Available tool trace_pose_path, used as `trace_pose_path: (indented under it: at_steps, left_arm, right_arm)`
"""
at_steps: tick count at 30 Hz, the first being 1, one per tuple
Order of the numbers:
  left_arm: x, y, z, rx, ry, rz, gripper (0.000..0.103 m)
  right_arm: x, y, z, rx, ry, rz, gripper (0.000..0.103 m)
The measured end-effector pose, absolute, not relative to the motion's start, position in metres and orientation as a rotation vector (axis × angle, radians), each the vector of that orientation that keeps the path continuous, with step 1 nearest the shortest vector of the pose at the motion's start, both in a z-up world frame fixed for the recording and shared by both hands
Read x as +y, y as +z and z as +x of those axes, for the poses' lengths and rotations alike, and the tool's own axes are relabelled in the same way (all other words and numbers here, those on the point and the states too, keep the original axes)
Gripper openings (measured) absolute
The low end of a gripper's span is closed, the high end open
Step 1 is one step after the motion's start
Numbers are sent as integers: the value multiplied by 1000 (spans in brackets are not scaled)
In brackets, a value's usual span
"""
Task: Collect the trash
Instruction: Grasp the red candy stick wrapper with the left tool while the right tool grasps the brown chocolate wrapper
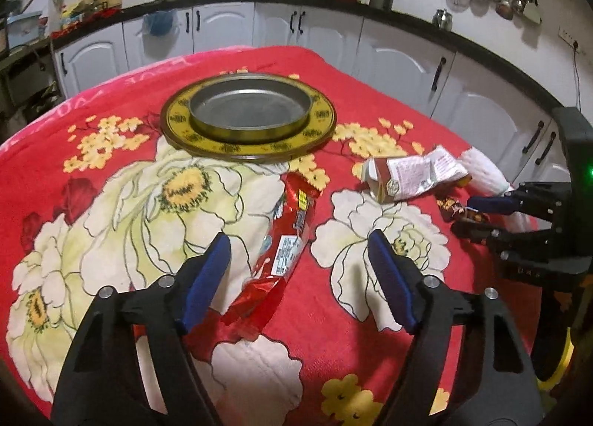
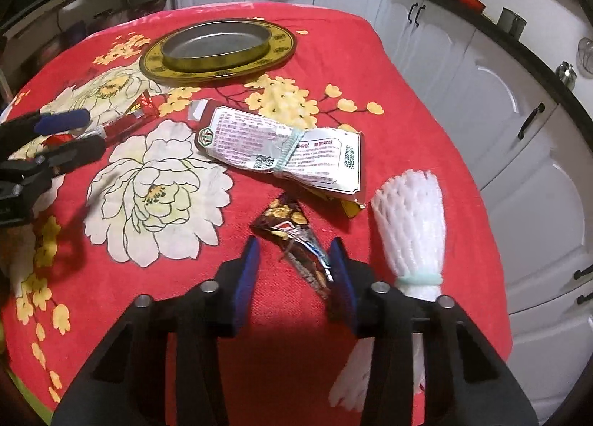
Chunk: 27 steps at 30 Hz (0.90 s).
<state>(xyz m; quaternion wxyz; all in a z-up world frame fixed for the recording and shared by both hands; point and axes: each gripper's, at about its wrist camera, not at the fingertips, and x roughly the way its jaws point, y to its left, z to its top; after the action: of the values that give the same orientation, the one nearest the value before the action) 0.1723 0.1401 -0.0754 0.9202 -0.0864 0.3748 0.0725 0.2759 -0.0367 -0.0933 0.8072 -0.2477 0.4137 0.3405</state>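
So both grippers are down low over the table, which has a red flowery blanket (image 1: 122, 203) spread over it.

The left gripper (image 1: 300, 263) has its blue pads spread on either side of a long red wrapper (image 1: 287, 237). The wrapper lies flat on the blanket between them, and neither pad is touching it as far as I can see, so nothing is gripped there.

The right gripper (image 2: 294, 270) is straddling a small dark brown candy wrapper (image 2: 292, 237). Its right-hand pad looks like it's right up against the wrapper's edge, the other pad is clear of it, so not clamped on it.

Other trash around: a crumpled white printed bag (image 2: 281, 149) with a band round its middle lies just beyond the brown wrapper, and a white foam fruit net (image 2: 409, 225) tied near its bottom end sits beside the right gripper.

Further back there's a round metal tin (image 1: 250, 111) sitting on a yellow-rimmed plate (image 1: 178, 122), well apart from all the trash. White kitchen cabinets (image 1: 404, 59) run behind the table.
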Motion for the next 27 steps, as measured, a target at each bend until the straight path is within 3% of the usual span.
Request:
trace_pose_path:
  at_steps: [4, 9, 27]
  left_arm:
    - [142, -81, 174, 797, 143, -189, 46]
    - [143, -87, 175, 831, 137, -199, 19]
    - [124, -81, 160, 825, 81, -197, 6]
  right_arm:
    - [-41, -93, 275, 884, 716, -496, 24]
    - [-43, -91, 259, 881, 742, -457, 22]
    - [-56, -84, 181, 860, 874, -272, 21]
